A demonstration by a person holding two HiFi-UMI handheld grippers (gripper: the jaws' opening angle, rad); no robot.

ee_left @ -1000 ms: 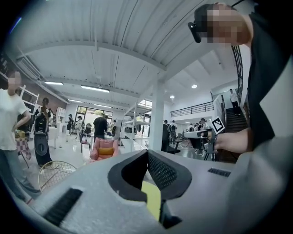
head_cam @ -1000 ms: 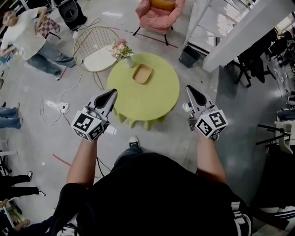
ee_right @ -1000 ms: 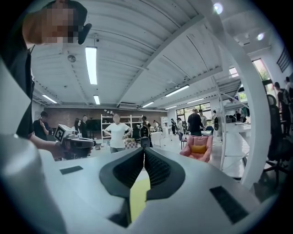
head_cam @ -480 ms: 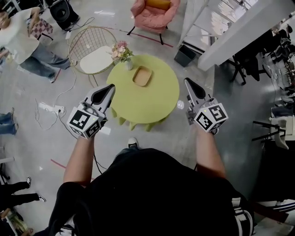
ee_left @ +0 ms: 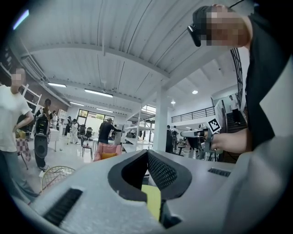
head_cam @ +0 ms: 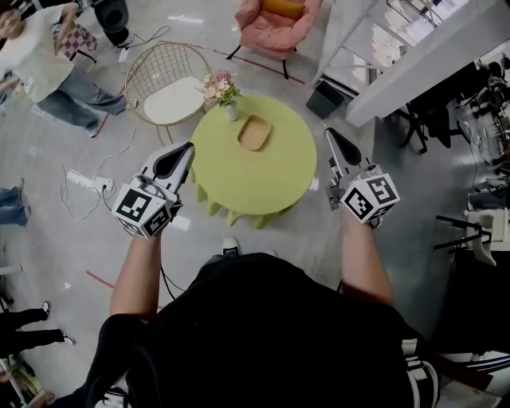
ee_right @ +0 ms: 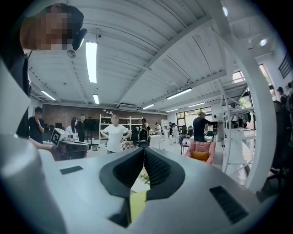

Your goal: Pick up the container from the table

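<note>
A shallow tan container (head_cam: 254, 132) lies on the far half of the round yellow-green table (head_cam: 263, 183), beside a vase of flowers (head_cam: 222, 88). My left gripper (head_cam: 186, 150) hangs level at the table's left edge, and my right gripper (head_cam: 331, 135) at its right edge. Both are well short of the container. In the left gripper view the left gripper (ee_left: 147, 151) has its jaw tips together with nothing between them. The right gripper (ee_right: 144, 149) looks the same in its own view. A yellow strip of table (ee_left: 152, 202) shows below the left jaws.
A wire chair with a white cushion (head_cam: 169, 84) stands behind the table on the left, and a pink armchair (head_cam: 275, 22) farther back. A dark bin (head_cam: 327, 97) and a white beam (head_cam: 414, 56) are at the right. Cables and a power strip (head_cam: 84, 180) lie on the floor, with people (head_cam: 40, 60) at the far left.
Both grippers have moved forward, further along the table's two sides, and the table sits a little closer in the head view. The jaws stay shut.
</note>
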